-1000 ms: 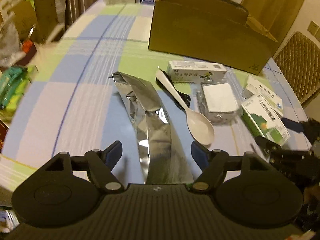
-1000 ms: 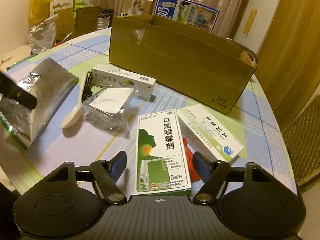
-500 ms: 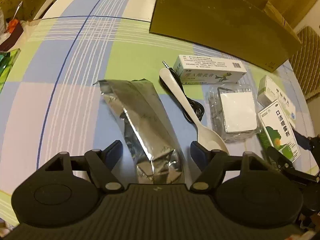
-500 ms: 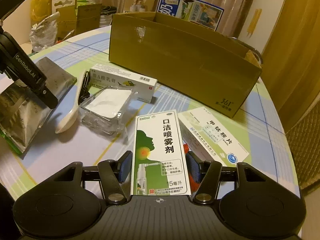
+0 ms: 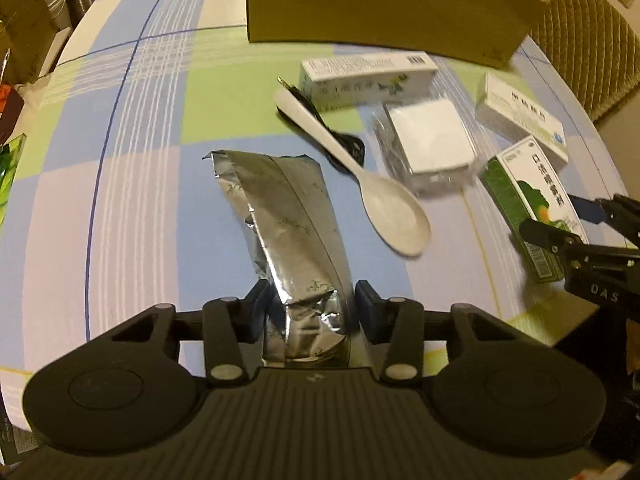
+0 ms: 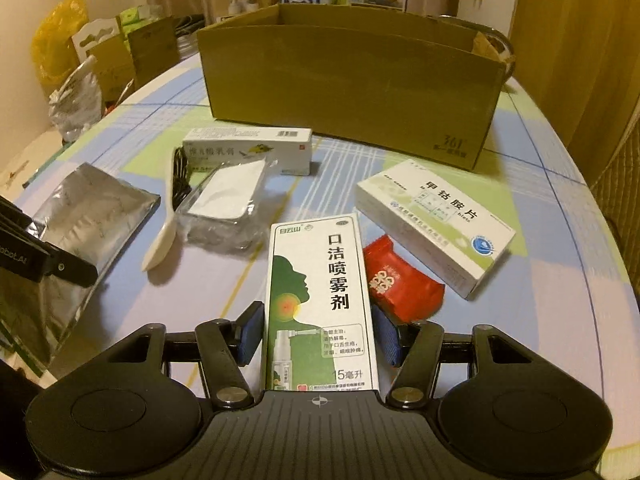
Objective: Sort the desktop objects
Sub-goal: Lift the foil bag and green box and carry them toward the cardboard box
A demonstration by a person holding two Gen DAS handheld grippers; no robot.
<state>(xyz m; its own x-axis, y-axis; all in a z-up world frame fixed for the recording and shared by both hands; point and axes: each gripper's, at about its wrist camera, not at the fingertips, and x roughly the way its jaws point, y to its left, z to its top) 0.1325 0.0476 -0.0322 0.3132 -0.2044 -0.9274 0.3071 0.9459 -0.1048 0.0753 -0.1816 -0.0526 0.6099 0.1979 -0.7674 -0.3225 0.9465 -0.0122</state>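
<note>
Foil pouch [image 5: 288, 216] in left jaws, spray box [image 6: 320, 304] in right jaws, checked tablecloth [image 5: 132, 160].

foil pouch [image 5: 292, 224] near end hidden behind gripper body, cardboard box [image 5: 384, 4] top cropped

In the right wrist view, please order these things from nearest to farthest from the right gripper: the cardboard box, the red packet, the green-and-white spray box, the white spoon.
1. Green-and-white spray box: between the fingers of the right gripper.
2. Red packet: just right of the spray box.
3. White spoon: left, mid-table.
4. Cardboard box: at the back, standing open.
</note>
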